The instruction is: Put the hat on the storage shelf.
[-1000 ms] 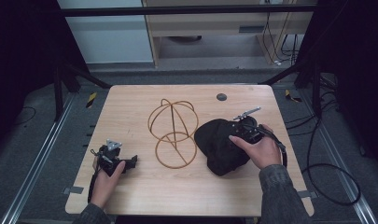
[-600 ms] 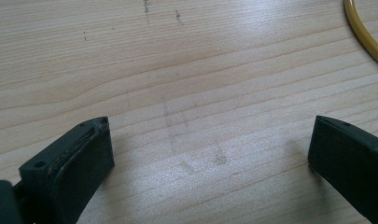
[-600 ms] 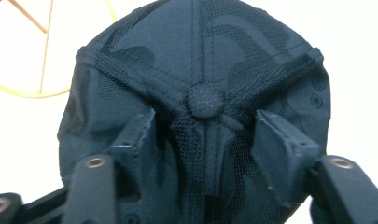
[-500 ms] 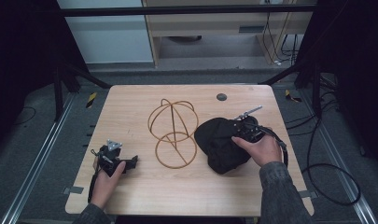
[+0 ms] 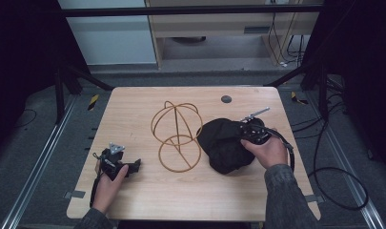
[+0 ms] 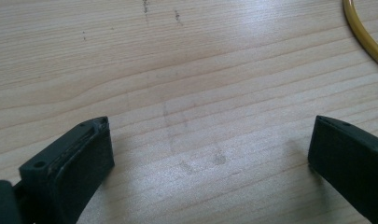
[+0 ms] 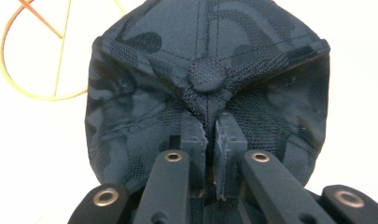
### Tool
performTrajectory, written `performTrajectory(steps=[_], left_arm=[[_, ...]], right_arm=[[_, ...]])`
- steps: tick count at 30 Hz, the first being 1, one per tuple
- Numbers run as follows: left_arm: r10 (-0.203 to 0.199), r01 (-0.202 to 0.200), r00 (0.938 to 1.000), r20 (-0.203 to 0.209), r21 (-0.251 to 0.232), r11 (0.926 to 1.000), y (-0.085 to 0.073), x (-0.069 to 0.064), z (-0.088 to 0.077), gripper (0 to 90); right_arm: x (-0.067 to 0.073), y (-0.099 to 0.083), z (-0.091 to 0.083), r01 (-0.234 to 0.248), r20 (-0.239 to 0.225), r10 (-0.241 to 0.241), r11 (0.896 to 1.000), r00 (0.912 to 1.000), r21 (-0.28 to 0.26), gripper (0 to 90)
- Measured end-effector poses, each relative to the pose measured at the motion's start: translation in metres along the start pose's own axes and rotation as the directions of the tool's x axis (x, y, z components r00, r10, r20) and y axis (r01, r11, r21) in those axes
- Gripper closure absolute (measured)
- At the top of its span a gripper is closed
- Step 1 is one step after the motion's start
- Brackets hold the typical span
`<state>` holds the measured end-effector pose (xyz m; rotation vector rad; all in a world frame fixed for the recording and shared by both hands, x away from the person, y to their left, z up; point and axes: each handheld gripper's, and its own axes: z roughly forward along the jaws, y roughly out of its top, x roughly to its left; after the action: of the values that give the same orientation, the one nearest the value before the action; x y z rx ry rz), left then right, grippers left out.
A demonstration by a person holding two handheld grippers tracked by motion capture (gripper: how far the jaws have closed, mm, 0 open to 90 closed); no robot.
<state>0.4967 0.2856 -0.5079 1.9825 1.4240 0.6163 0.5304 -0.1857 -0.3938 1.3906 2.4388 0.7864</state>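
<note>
Pinching a fold of crown fabric just below the top button, ready to carry toward the wire stand.

High view: black cap [image 5: 225, 144], right of centre on the wooden table [image 5: 138, 102], crumpled and resting on the surface. Right gripper [image 5: 251, 132] at the cap's upper right edge, hand behind it. Gold wire hat stand [image 5: 176, 135], centre of frame, just beside the cap's left side, ring base flat on the table, domed hoops upright. Left gripper [image 5: 118, 162], lower left of frame, low over bare wood, well apart from stand and cap. Small dark disc [image 5: 226, 99] near the top centre of the table, untouched.

Left gripper view: jaws wide apart, one at lower left, one at lower right, nothing between them but bare wood. Arc of the stand's base ring [image 6: 364, 39] at upper right corner, clear of both jaws.

Right gripper view: jaws drawn together, clamped on a pleat of cap cloth at centre frame, button [image 7: 208, 77] just above the tips. Stand [image 7: 32, 60] at upper left, beyond the cap.

Handling note, as judgement: grip sits near the crown's peak, so lift likely to let the cap hang open below; raise straight, then lower the opening over the dome centred, slowly, since a light wire stand may slide or tip. Free left gripper well placed to steady the base ring.
</note>
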Motion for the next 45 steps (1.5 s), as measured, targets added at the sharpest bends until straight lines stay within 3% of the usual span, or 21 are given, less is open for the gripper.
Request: performTrajectory(steps=[8,21,37,45], left_arm=[[-0.001,0.001,1.0000,0.001,0.000,1.0000,0.000,0.000,0.000,0.0],[0.021,-0.021,0.9995,0.022,0.000,0.9998,0.000,0.003,0.000,0.0],[0.032,-0.032,0.9990,0.032,-0.001,0.9995,0.000,0.004,0.000,0.0],[0.030,-0.030,0.9991,0.031,-0.003,0.9996,0.000,0.004,0.000,0.0]], right_arm=[[0.000,0.003,-0.011,0.019,0.000,-0.019,1.000,0.9998,-0.004,87.0],[-0.001,0.006,-0.049,0.042,0.018,-0.042,0.999,0.9990,-0.034,87.4],[-0.001,0.004,-0.089,0.041,0.013,-0.040,0.991,0.9991,-0.131,87.4],[-0.002,0.004,-0.116,0.038,0.035,-0.032,0.981,0.9989,-0.191,87.4]])
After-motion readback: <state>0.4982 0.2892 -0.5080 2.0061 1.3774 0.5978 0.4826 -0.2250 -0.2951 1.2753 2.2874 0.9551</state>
